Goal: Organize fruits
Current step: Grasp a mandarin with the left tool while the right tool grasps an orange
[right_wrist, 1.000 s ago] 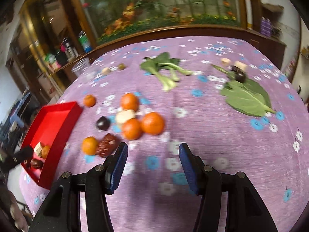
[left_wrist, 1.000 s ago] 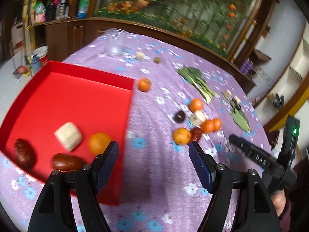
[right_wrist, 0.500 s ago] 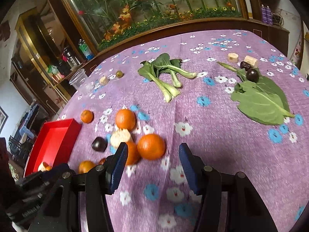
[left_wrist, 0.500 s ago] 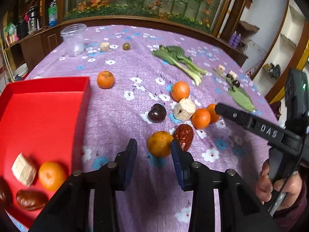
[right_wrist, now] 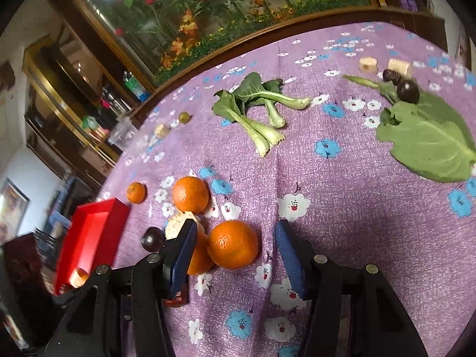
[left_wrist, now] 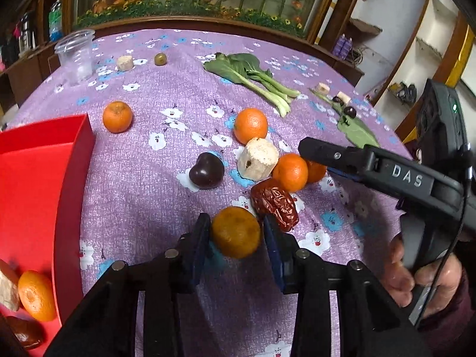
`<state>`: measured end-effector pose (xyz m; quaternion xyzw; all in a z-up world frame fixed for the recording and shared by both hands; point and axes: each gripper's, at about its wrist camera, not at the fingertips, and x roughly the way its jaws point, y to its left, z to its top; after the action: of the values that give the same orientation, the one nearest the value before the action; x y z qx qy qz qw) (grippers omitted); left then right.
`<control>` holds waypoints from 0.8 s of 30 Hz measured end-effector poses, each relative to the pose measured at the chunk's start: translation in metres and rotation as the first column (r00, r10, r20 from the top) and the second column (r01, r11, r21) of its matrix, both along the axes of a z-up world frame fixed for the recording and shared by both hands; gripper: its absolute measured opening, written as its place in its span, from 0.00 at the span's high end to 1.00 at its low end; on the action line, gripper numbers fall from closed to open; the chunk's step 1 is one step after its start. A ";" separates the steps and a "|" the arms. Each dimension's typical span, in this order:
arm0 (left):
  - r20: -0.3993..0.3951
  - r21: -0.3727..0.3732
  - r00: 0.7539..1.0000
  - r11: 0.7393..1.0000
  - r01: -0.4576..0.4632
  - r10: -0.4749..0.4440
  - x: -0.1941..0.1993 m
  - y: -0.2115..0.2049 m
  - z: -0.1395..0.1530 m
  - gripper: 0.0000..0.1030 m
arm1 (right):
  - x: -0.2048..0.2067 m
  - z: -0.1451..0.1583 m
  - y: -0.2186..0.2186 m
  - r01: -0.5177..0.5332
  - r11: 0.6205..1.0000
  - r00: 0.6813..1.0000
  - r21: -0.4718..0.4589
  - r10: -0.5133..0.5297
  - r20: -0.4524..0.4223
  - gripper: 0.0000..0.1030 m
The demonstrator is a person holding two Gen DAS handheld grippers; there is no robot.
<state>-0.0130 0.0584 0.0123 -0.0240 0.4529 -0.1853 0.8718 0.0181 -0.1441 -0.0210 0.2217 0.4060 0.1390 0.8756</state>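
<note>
Red plastic marked the goal: the tray at the left edge of the left wrist view already held a mandarin, a pale chunk and a dark date in its lower-left corner, so a small part of the sorting was done. Most was not. On the purple surface a dull orange mandarin sat between the jaws of the left gripper, which had closed in to its sides; whether they were truly pinching it could not be told. Beside it lay a red date, a dark plum, a pale stump and more oranges, one far off at upper left. In the right wrist view the right gripper stood wide open around a bright orange, not yet touching it. Greens lay beyond.
</note>
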 end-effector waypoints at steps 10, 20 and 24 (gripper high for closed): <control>0.002 -0.052 0.999 0.997 -0.054 0.054 -0.012 0.009 0.007 0.72 | -0.008 0.010 0.002 -0.017 1.000 0.999 -0.026 0.018 0.045 0.65; 0.051 -0.083 0.994 0.992 -0.093 0.098 -0.034 0.026 0.029 0.72 | -0.013 0.016 0.002 -0.011 0.998 0.997 -0.060 0.015 0.077 0.66; 0.061 -0.102 0.990 0.988 -0.119 0.126 -0.044 0.039 0.035 0.72 | -0.017 0.016 0.003 -0.002 0.995 0.997 -0.101 0.010 0.082 0.66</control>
<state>-0.0574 0.0970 0.0471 -0.0885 0.4115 -0.1540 0.8939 0.0015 -0.1406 -0.0053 0.1700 0.3768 0.1301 0.9012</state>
